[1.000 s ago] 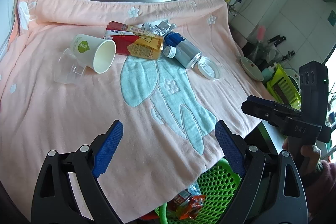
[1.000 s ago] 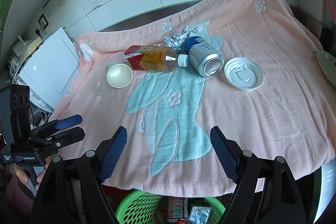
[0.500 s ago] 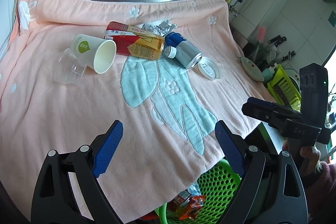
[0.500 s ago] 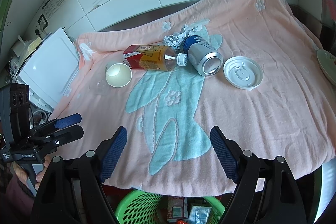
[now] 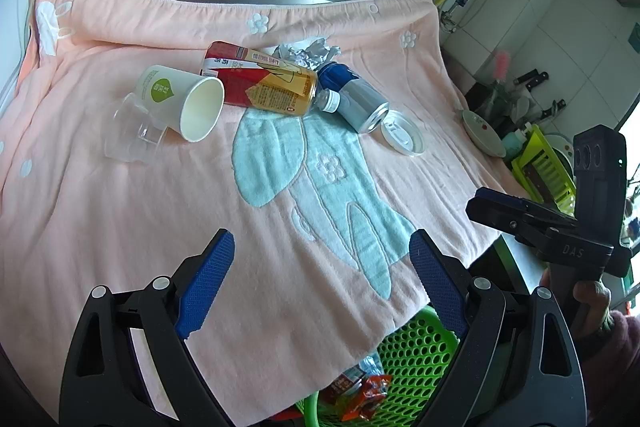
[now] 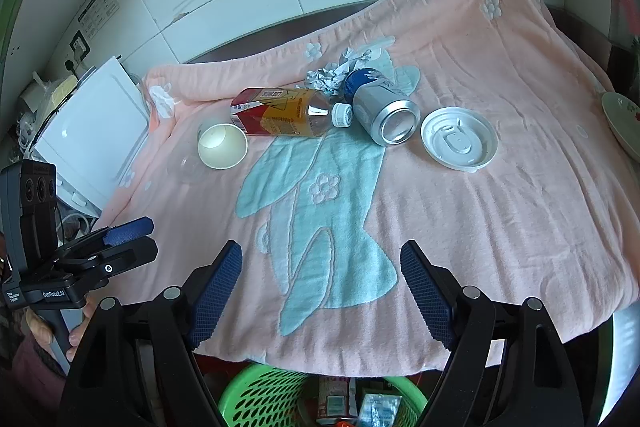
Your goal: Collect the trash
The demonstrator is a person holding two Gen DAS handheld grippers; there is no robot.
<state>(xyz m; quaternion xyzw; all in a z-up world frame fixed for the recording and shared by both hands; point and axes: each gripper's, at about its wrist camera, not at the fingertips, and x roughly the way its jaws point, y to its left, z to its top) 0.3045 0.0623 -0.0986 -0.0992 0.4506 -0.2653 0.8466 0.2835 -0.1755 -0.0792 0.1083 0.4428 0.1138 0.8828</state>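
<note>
A pink towel (image 6: 500,195) covers the counter. The trash sits on the towel's far half. A bottle (image 6: 284,111) lies on its side there. A paper cup (image 6: 222,146) touches its left end, and a clear cup (image 5: 132,135) lies just beside that. A can (image 6: 386,113) lies by the bottle's cap, with a white lid (image 6: 459,138) to its right and crumpled foil (image 6: 329,77) behind. Under the towel's near edge stands a green basket (image 6: 256,393) with wrappers inside. The left gripper (image 5: 320,287) and right gripper (image 6: 322,291) hang over the near edge, both wide apart and holding nothing.
</note>
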